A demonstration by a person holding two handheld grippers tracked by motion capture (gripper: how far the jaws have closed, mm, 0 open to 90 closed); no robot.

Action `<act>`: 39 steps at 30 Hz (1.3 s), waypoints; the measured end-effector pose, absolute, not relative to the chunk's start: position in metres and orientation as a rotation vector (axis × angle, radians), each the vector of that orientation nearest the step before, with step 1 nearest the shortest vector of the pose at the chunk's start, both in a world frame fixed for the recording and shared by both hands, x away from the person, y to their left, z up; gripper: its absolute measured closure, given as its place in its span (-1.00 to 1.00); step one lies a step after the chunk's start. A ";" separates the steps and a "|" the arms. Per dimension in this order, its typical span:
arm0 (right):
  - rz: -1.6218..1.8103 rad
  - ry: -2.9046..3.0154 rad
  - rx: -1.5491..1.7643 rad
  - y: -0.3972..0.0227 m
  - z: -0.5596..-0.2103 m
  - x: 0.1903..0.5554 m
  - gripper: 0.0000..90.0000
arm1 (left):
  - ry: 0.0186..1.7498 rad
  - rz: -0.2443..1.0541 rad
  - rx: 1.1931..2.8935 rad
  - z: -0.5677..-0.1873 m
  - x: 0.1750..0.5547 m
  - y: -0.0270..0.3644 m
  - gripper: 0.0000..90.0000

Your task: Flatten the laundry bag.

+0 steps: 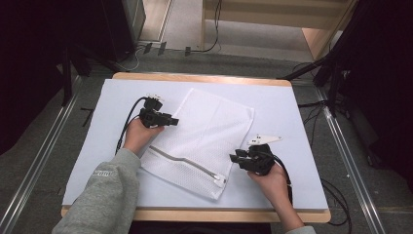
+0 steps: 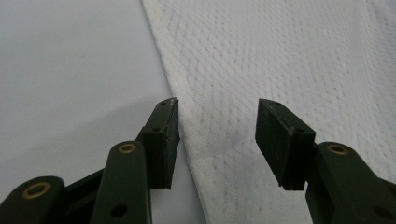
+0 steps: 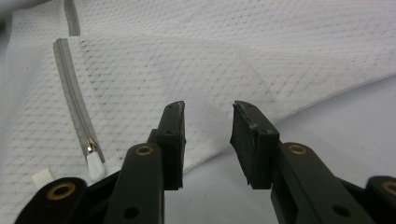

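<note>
Table [image 1: 292,102]: pale blue-white top with a wooden rim; its near edge is cut off under the person's sleeve and forearms in the high view.
Mesh bag [image 1: 199,141]: white, flat, lying slantwise at the middle of the table; this is the landmark for every entry below. The high view gives its whole outline; each gripper view gives one cropped patch of weave. Contents, if any, cannot be made out.
Zipper [image 1: 182,163]: grey strip along the bag's near side, running toward its near right corner. The right gripper view shows the slider and a white pull tab [image 3: 95,165]; in the high view these are too small to read.
Left gripper [image 1: 170,121]: at the bag's left edge, held in the left hand [image 1: 139,134]. In the left gripper view [image 2: 217,140] the jaws stand apart, one over bare table just beside the hem, the other over mesh; the pads press nothing. Whether the tips touch the cloth cannot be told.
Right gripper [image 1: 236,157]: at the bag's right edge, just beside the zipper end, held in the right hand [image 1: 270,183]. In the right gripper view [image 3: 208,140] the jaws stand apart astride the bag's hem, gripping nothing; contact with the mesh is unclear.
Grey plate [image 1: 265,140]: three-cornered, atop the right gripper, to the bag's right.
</note>
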State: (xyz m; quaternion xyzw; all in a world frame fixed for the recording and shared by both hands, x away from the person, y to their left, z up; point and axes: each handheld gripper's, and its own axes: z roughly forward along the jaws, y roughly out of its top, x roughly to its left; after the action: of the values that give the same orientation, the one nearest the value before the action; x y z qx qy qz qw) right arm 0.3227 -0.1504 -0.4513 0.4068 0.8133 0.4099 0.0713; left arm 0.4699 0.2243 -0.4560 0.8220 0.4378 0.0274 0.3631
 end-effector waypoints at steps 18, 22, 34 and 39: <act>1.222 2.461 1.225 -0.147 -0.454 0.322 0.44 | 1.186 0.062 2.122 -0.451 0.469 0.227 0.99; 1.217 2.466 1.227 -0.146 -0.454 0.323 0.43 | 1.222 0.074 2.087 -0.449 0.470 0.238 0.99; 1.215 2.444 1.247 -0.139 -0.459 0.339 0.42 | 1.297 0.081 2.051 -0.449 0.464 0.262 0.98; 1.209 2.418 1.266 -0.133 -0.461 0.354 0.33 | 1.307 0.074 2.052 -0.451 0.460 0.266 0.98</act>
State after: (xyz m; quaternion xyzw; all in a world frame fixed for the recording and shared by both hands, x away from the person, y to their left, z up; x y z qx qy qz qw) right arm 0.3536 -0.1331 -0.4608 0.4226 0.8076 0.4039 0.0780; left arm 0.4603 0.2659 -0.4509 0.7908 0.5038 0.0286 0.3464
